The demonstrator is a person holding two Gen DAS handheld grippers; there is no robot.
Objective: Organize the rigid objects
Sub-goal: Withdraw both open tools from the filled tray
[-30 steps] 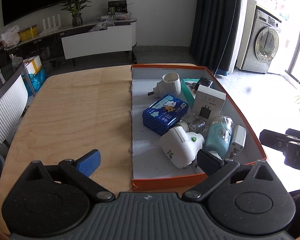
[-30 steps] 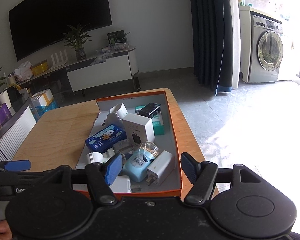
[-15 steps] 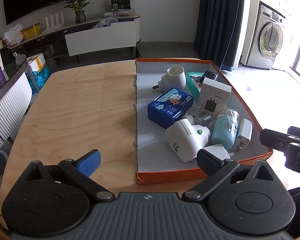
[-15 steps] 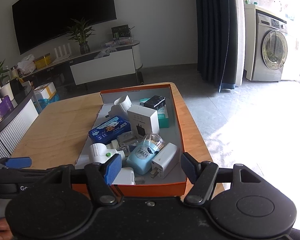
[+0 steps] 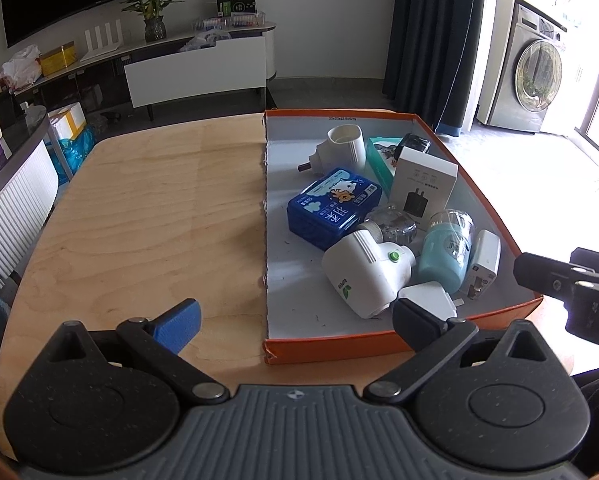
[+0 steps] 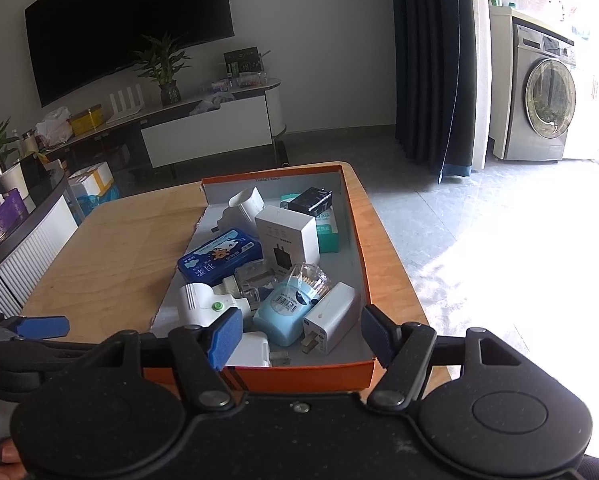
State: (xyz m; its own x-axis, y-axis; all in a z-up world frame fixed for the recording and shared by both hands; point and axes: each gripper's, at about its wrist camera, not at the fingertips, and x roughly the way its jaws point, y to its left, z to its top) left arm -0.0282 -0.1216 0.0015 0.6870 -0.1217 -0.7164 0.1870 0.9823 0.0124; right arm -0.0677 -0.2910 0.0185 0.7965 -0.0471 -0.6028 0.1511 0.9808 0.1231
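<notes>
Both views sit closer on the box (image 5: 331,340) than a second ago; contents unmoved. Wood table (image 5: 139,220), TV wall left, washer (image 6: 547,108) right. Only the right view shows floor. Box holds a blue tin (image 5: 333,208) and plugs. Left gripper (image 5: 295,320) and right gripper (image 6: 299,340) spread, empty.

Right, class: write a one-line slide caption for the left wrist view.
Open left gripper hovers before an orange-rimmed tray crowded with chargers and a blue tin on a wooden table.
</notes>
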